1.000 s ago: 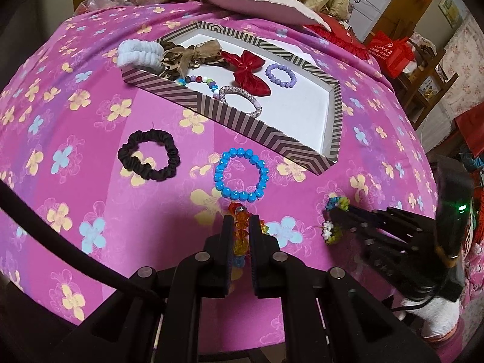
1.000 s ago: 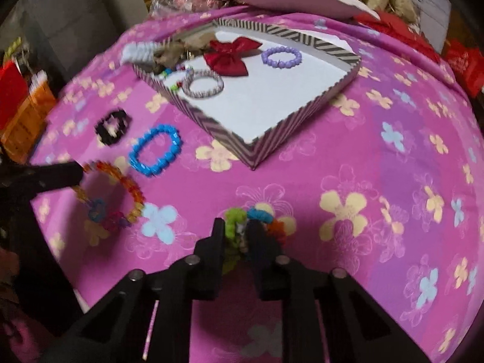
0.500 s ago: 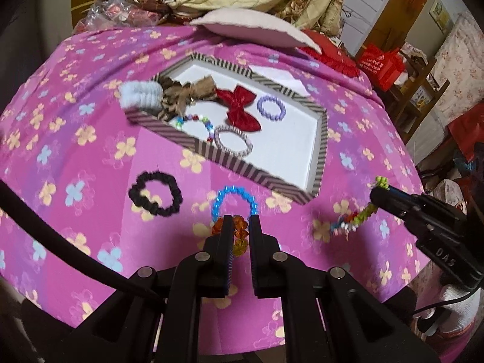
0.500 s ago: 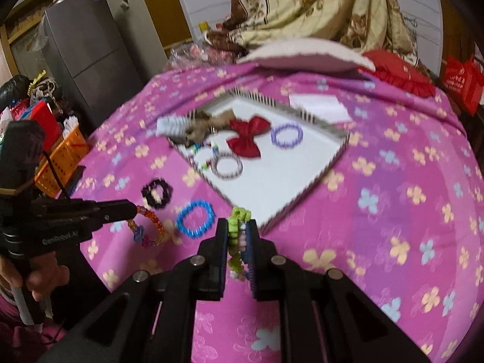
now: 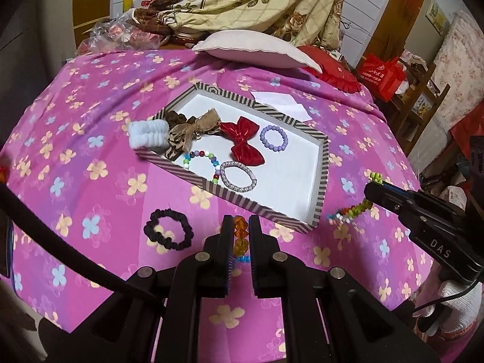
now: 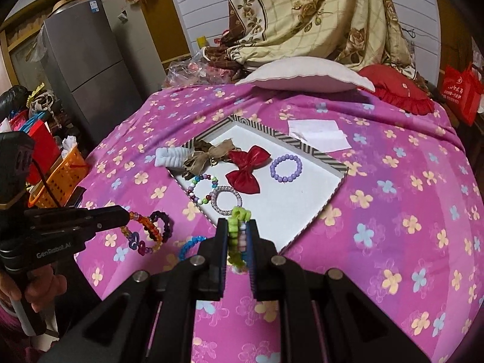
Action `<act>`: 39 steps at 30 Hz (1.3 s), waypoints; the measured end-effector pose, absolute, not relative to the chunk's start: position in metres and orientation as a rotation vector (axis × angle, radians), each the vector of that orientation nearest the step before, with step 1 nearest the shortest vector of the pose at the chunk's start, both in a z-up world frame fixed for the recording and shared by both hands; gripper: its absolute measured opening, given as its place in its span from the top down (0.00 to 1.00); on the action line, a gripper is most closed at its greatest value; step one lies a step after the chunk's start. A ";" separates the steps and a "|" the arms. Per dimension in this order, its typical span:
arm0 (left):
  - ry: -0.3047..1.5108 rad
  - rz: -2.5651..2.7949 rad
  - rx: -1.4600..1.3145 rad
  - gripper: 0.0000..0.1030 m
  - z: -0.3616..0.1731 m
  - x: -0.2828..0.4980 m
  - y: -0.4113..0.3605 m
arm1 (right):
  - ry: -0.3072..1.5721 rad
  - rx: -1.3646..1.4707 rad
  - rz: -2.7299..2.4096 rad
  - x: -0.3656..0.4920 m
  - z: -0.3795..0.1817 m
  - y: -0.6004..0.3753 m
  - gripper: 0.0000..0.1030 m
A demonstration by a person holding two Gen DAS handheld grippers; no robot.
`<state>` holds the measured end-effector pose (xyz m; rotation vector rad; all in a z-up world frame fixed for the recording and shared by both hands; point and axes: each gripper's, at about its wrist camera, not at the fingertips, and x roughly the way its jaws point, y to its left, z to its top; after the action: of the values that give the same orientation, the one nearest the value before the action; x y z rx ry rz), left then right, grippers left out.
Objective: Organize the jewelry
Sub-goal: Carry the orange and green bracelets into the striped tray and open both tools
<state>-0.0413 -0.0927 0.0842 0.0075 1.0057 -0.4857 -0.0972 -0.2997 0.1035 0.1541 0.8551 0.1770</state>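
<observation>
My left gripper (image 5: 239, 227) is shut on an orange beaded bracelet (image 5: 240, 234), held above the pink cloth in front of the striped tray (image 5: 321, 181); the bracelet hangs from it in the right wrist view (image 6: 142, 233). My right gripper (image 6: 237, 230) is shut on a green multicolour bracelet (image 6: 236, 227), which also shows in the left wrist view (image 5: 351, 211), held up to the right of the tray. The tray (image 6: 314, 151) holds a red bow (image 5: 245, 142), a purple bracelet (image 5: 273, 137), a silver bracelet (image 5: 238, 177), a bead bracelet and brown bows. A black scrunchie (image 5: 168, 229) and a blue bracelet (image 6: 189, 245) lie on the cloth.
A white scrunchie (image 5: 148, 134) rests on the tray's left corner. A white paper (image 5: 279, 104) lies behind the tray. A pale cushion (image 5: 254, 50) and a red cushion (image 6: 396, 90) sit at the back edge. An orange basket (image 6: 60, 178) and a fridge (image 6: 87, 72) stand on the left.
Both grippers have risen from the cloth, each lifting its bracelet into the air. The tray and table now look farther away.
</observation>
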 end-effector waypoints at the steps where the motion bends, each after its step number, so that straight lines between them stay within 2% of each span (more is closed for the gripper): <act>1: 1.005 -0.484 0.009 0.79 0.084 -0.040 -0.093 | 0.855 0.156 0.175 -0.095 0.103 -0.300 0.89; 22: 0.984 -0.465 0.083 0.79 0.090 -0.010 -0.137 | 0.886 0.233 0.146 -0.044 0.077 -0.312 0.89; 39: 1.061 -0.603 0.110 0.79 0.057 0.006 -0.213 | 0.935 0.385 0.023 -0.001 0.029 -0.364 0.89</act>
<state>0.0055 -0.2129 0.0568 0.1103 1.0607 -0.6028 -0.0012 -0.3638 0.0289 0.3847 0.9351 0.0228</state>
